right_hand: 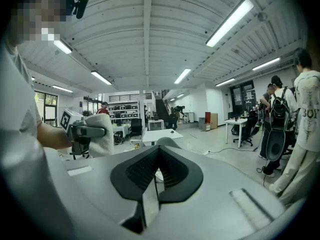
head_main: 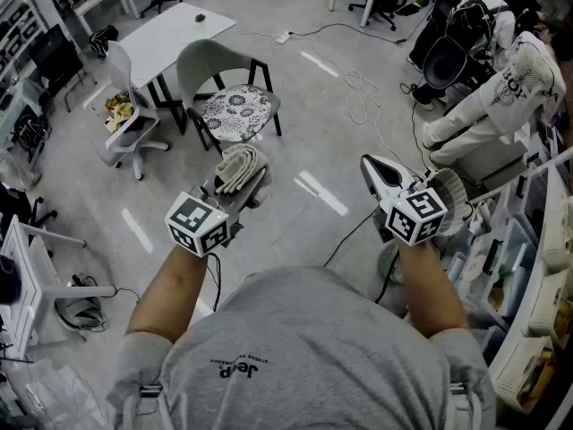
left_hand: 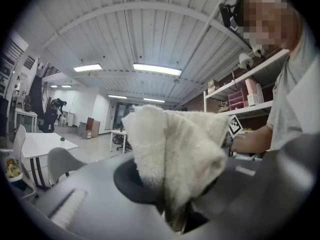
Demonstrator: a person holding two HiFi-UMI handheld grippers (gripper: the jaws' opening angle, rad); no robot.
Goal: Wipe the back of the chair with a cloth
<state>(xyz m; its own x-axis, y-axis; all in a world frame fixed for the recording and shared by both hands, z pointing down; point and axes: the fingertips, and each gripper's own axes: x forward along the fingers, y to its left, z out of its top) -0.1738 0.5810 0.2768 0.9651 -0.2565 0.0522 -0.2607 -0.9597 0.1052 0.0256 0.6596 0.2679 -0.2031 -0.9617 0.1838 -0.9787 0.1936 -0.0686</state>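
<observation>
In the head view my left gripper (head_main: 235,186) is shut on a folded cream cloth (head_main: 240,166), held in the air in front of me. The chair (head_main: 228,92), with a grey curved back (head_main: 204,59) and a patterned seat, stands on the floor farther ahead, apart from the cloth. In the left gripper view the cloth (left_hand: 175,154) fills the jaws and the chair (left_hand: 62,161) shows low at the left. My right gripper (head_main: 373,167) is shut and holds nothing. From the right gripper view (right_hand: 156,176) the cloth (right_hand: 97,131) is visible at the left.
A white table (head_main: 179,27) and a white chair (head_main: 125,106) with items on it stand left of the grey chair. Cables (head_main: 358,88) lie across the floor. A person in white (head_main: 501,97) is at the right, near shelving (head_main: 537,285).
</observation>
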